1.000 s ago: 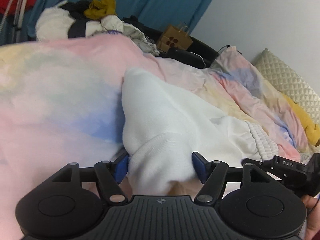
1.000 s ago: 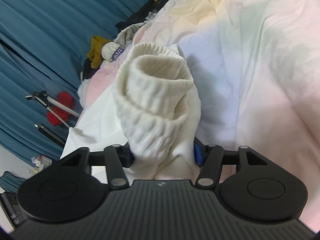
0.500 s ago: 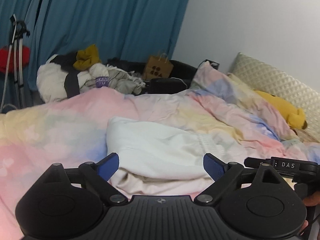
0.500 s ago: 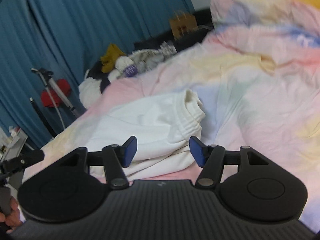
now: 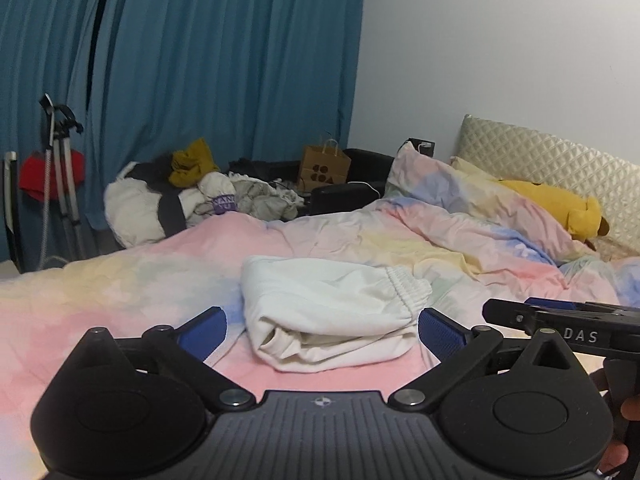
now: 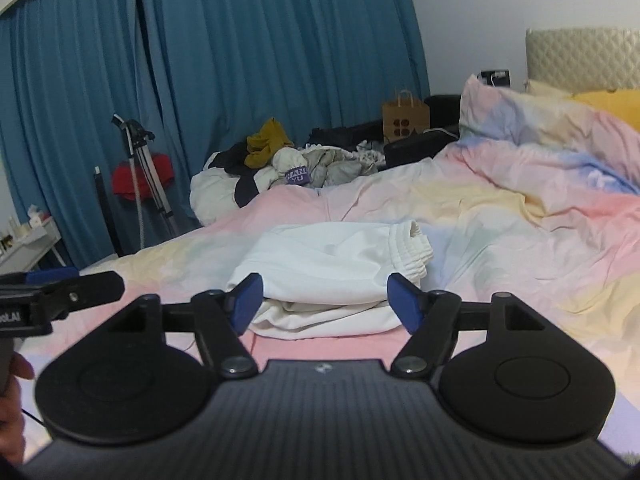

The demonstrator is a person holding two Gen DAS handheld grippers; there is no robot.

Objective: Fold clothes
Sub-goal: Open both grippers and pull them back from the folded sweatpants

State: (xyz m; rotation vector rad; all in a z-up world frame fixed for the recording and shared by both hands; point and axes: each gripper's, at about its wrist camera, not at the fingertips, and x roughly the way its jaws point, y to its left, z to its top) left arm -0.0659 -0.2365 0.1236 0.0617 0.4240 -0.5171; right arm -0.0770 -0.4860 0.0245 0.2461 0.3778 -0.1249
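While both my grippers hang above the bed (image 5: 100, 292), the white sweatpants (image 5: 328, 312) sit folded in a chunky bundle on the pastel duvet, right in front of me. My left gripper (image 5: 322, 330) has its jaws spread wide, blue pads (image 5: 202, 330) on either side of the bundle but not touching it, nothing held. Same deal with my right gripper (image 6: 326, 300): jaws wide apart, empty, with the bundle (image 6: 332, 276) showing in the gap between them. The ribbed elastic end of the pants (image 6: 412, 252) faces the right side of the bundle, and the layers are stacked with the loose edges toward me.

In the left wrist view I can see my right gripper poking in from the right edge (image 5: 560, 324), and the right wrist view catches my left one at its left edge (image 6: 60, 292).

As for containers, there's a brown paper bag (image 5: 324, 168) with handles standing upright past the far side of the bed, against the blue curtain (image 5: 220, 60). Can't tell what's in it. Next to it is a heap of unfolded clothes (image 5: 192, 196), whites and greys with a mustard piece on top. A yellow plush toy (image 5: 560, 208) lies up by the quilted headboard (image 5: 552, 156), and a tripod (image 5: 60, 168) with something red behind it stands by the curtain on the left.
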